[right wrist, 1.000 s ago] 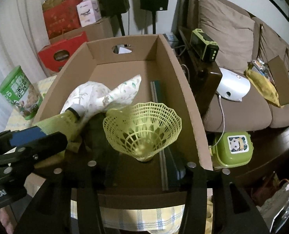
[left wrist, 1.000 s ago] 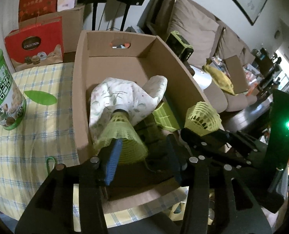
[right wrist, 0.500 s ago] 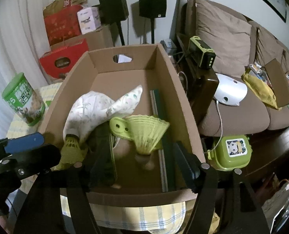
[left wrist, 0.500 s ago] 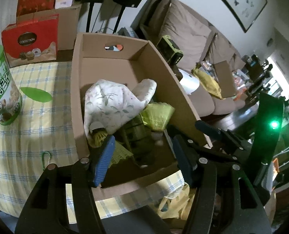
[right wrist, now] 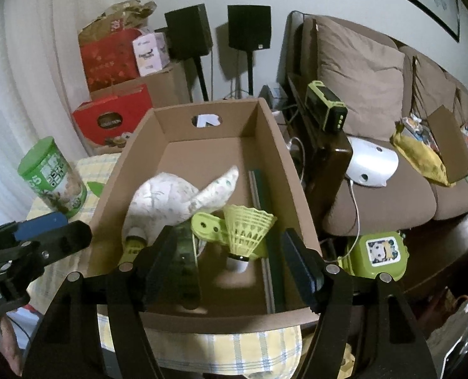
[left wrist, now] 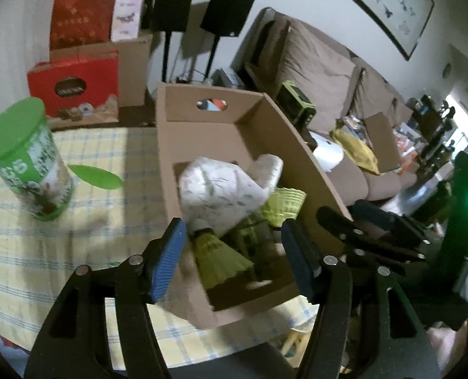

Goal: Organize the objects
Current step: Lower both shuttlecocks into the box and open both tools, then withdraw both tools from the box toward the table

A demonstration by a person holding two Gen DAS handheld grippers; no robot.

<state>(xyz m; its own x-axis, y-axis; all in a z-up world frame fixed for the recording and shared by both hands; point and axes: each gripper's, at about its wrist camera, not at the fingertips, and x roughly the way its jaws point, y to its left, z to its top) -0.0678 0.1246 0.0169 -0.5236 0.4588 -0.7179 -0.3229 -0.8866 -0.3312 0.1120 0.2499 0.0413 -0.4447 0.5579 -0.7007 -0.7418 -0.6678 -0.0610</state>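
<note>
Now both shuttlecocks (right wrist: pixel 248 230) inside cardboard box (right wrist: pixel 284 170); hand-held grippers (right wrist: pixel 231 265) empty, spread.

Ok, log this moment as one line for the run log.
left gripper: open, empty | right gripper: open, empty | both shuttlecocks: lying in cardboard box | green canister: on table

Dim indoor light, heavy fisheye bending and black vignette at corners. Blown-out window glare far right, left view. Motion blur on near yellow-green plastic shuttlecock (right wrist: pixel 248 235) and brown cardboard box (left wrist: pixel 300 158).
</note>
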